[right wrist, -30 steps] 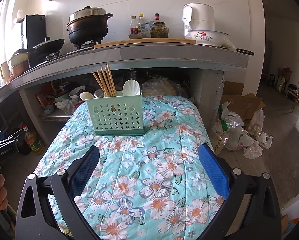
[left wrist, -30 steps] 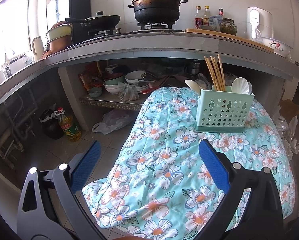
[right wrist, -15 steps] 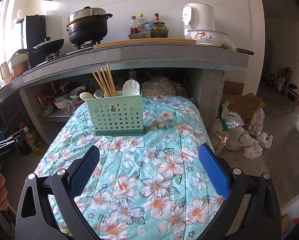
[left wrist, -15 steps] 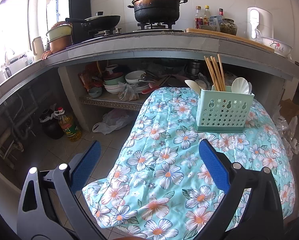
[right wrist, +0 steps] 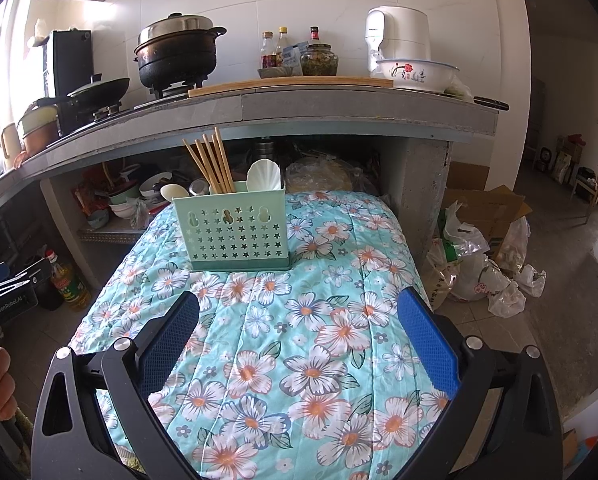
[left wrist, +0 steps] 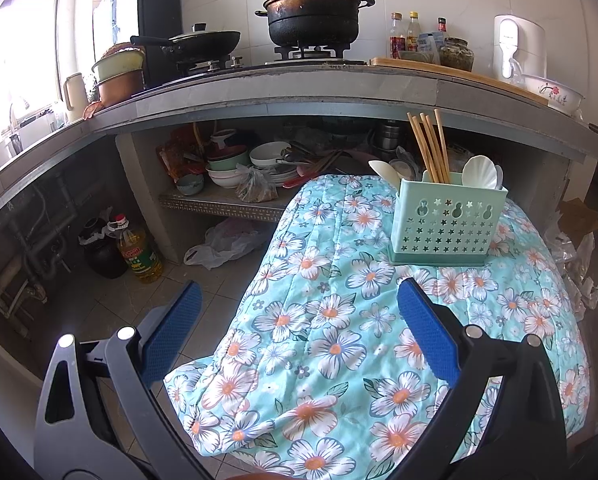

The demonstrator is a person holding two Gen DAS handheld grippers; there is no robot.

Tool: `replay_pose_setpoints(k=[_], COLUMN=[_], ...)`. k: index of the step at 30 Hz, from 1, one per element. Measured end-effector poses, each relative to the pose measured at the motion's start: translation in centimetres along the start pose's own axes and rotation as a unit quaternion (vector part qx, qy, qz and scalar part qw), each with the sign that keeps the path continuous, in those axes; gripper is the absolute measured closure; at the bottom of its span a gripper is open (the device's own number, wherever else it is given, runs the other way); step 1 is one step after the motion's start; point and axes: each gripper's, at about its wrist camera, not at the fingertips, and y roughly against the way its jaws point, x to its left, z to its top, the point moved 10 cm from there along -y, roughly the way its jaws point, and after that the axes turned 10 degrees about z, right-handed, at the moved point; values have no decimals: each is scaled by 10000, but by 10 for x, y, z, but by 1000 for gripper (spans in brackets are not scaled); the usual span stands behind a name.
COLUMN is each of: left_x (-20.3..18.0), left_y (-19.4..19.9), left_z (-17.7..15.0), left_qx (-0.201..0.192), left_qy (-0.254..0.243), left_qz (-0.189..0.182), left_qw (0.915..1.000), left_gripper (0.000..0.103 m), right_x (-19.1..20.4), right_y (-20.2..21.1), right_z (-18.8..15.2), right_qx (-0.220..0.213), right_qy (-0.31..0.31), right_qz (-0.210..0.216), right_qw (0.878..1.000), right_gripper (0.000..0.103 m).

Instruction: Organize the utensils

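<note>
A mint-green utensil caddy (left wrist: 447,220) (right wrist: 233,230) with star cut-outs stands upright at the far end of a table under a floral cloth (left wrist: 339,320) (right wrist: 299,340). Wooden chopsticks (left wrist: 429,148) (right wrist: 213,164) and white spoons (left wrist: 479,170) (right wrist: 263,176) stick out of it. My left gripper (left wrist: 299,320) hangs open over the table's near-left corner, holding nothing. My right gripper (right wrist: 299,320) is open above the near half of the cloth, well short of the caddy, with nothing between its blue pads (right wrist: 427,340).
Behind the table runs a concrete counter (right wrist: 339,106) carrying a pot, pan, bottles and a bowl. A shelf of dishes (left wrist: 251,168) sits beneath it. An oil bottle (left wrist: 137,248) stands on the floor at left; bags and a cardboard box (right wrist: 487,236) lie at right.
</note>
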Motion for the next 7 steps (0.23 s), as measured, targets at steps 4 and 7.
replay_pose_setpoints(k=[4,7], left_x=[-1,-2], left_y=[2,2], left_z=[1,1], left_qx=[-10,4], left_qy=[-21,-27], left_qz=[-14,-26], left_qw=[10000,10000], left_gripper=[8,8], right_x=[0,0], right_y=[0,0], right_z=[0,0], right_qx=[4,1], right_qy=[-4,1], right_qz=[0,-4], right_qw=[10000,10000], right_gripper=[7,7])
